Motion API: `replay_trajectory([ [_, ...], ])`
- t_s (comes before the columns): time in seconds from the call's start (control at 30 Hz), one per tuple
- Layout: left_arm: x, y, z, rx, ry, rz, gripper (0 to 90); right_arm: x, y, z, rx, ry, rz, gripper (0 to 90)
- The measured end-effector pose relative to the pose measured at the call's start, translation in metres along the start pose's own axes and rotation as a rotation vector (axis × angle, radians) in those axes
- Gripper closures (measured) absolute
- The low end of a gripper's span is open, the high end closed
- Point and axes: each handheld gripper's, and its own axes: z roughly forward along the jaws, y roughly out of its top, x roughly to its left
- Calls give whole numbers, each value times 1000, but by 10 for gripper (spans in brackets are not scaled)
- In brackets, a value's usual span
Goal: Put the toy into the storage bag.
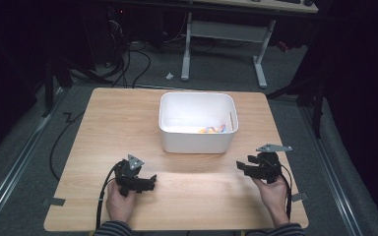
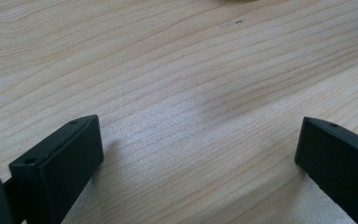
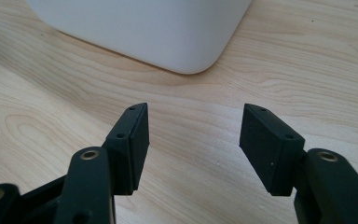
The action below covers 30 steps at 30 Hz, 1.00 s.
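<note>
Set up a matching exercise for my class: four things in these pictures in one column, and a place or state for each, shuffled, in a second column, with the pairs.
Things
1. white tub
2. left gripper
3. right gripper
4. small colourful items

Places or states
A. lying inside the container, toward its right side
B. jaws apart and empty, facing a rounded white corner
C. standing mid-table, beyond both hands
D. jaws spread wide, bare wood between them

Pairs: 1-C, 2-D, 3-B, 4-A
</note>
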Motion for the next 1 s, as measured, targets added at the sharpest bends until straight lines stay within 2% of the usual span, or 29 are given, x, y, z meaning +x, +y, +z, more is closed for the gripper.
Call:
replay_trajectory([
  [0.37, 0, 0, 0, 0, 0, 0, 11, -1, -6, 16, 27, -19, -7, 410],
  [0.67, 0, 0, 0, 0, 0, 0, 11, -1, -13, 34, 43, -22, 14, 415],
  [1.0, 0, 0, 0, 0, 0, 0, 12, 0, -16, 44, 30, -44, 11, 411],
])
